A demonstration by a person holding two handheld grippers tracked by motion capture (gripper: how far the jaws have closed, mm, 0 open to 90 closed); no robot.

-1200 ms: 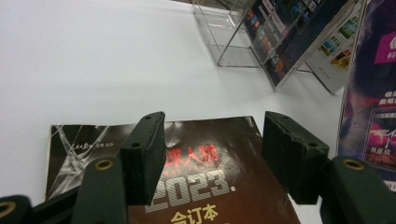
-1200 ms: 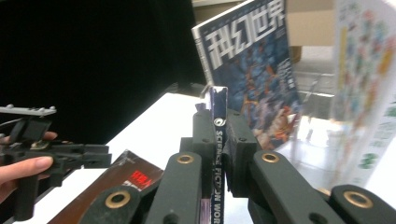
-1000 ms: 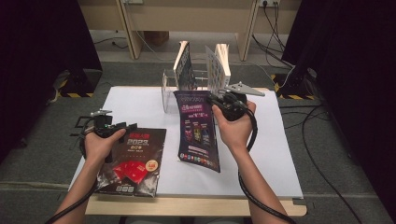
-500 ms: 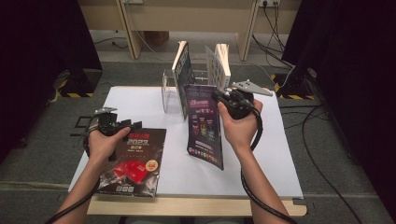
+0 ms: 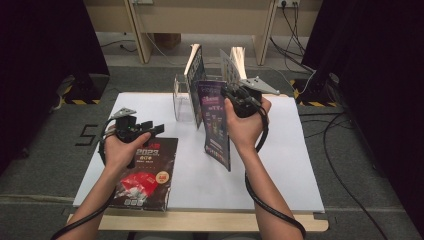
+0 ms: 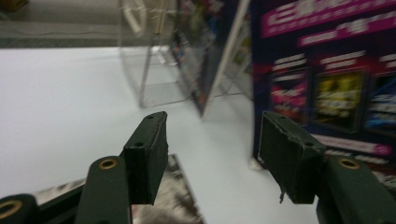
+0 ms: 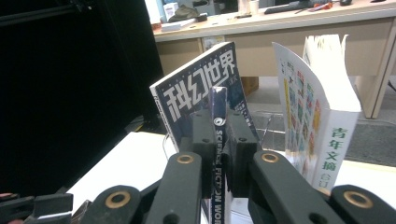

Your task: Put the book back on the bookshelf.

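Observation:
My right gripper (image 5: 233, 93) is shut on the spine of a purple magazine (image 5: 216, 125) and holds it upright, just in front of a clear acrylic rack (image 5: 182, 99). In the right gripper view the jaws (image 7: 218, 128) pinch the magazine's spine (image 7: 218, 100). Two magazines lean in the rack: a dark blue one (image 7: 198, 91) on the left and a white one (image 7: 317, 116) on the right. My left gripper (image 5: 154, 129) is open above the top edge of a dark magazine with a red picture (image 5: 145, 172), which lies flat. Nothing sits between its jaws (image 6: 210, 149).
The white table top (image 5: 280, 165) has free room at the right and the near middle. In the left gripper view the purple magazine (image 6: 327, 84) stands close on the right and the rack (image 6: 154, 70) lies ahead. Cables and desk legs stand beyond the table.
My right gripper has turned the purple magazine from slanted to nearly upright and carried it slightly toward the rack. The left gripper has barely moved.

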